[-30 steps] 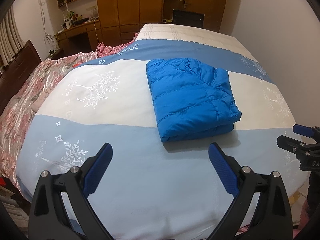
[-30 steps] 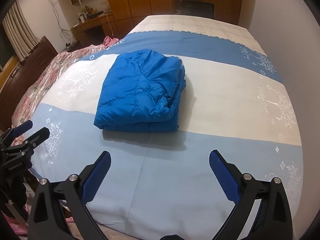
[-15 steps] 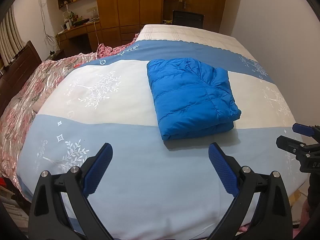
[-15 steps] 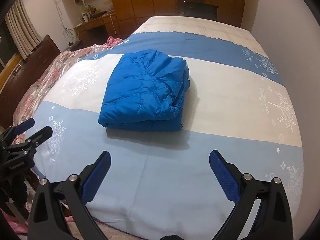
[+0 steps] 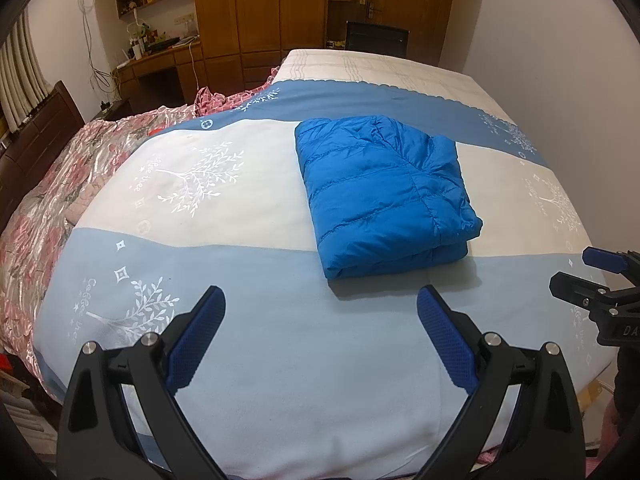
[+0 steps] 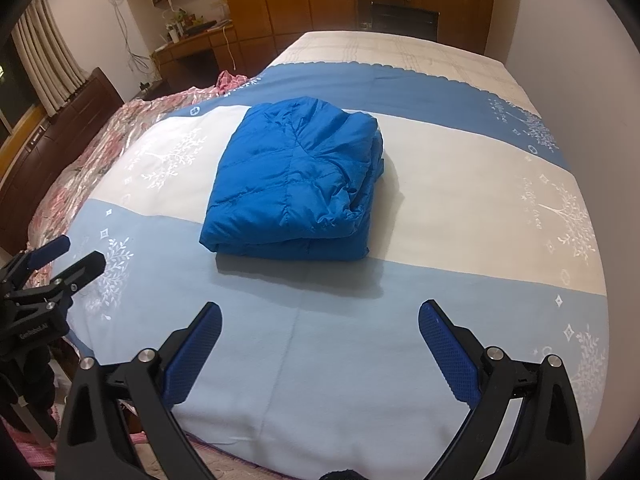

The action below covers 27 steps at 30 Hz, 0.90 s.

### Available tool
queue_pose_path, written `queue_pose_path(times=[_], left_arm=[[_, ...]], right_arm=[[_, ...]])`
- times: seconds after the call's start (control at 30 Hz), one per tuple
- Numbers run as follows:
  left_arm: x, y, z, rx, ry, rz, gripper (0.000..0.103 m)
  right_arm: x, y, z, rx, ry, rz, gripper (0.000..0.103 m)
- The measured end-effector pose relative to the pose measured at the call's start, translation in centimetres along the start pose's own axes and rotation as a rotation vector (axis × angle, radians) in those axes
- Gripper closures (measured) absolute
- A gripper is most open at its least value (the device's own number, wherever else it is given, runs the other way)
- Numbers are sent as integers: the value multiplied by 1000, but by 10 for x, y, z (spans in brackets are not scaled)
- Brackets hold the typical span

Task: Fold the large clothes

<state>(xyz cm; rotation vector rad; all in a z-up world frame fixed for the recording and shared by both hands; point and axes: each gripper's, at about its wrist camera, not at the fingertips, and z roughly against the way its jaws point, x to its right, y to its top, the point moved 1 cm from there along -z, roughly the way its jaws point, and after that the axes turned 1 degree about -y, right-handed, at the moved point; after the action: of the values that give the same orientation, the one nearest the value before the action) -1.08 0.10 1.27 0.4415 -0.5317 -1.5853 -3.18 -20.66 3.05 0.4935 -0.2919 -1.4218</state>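
Blue puffer jacket (image 5: 384,196) folded on bed cover (image 5: 280,340), 12 o'clock of both grippers; left gripper (image 5: 322,308) and right gripper (image 6: 320,320) jaws apart, empty.

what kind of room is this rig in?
A home bedroom, most likely: a large bed holding a folded blue puffer jacket, wooden wardrobes behind it, and a cluttered desk under bookshelves.
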Motion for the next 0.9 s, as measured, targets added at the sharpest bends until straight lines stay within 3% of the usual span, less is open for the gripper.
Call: queue_pose_path(times=[0.9], left_arm=[[3,-2,1,-1,-7,-2,7]], right_arm=[[-1,-2,-2,-4,3,-1,4]])
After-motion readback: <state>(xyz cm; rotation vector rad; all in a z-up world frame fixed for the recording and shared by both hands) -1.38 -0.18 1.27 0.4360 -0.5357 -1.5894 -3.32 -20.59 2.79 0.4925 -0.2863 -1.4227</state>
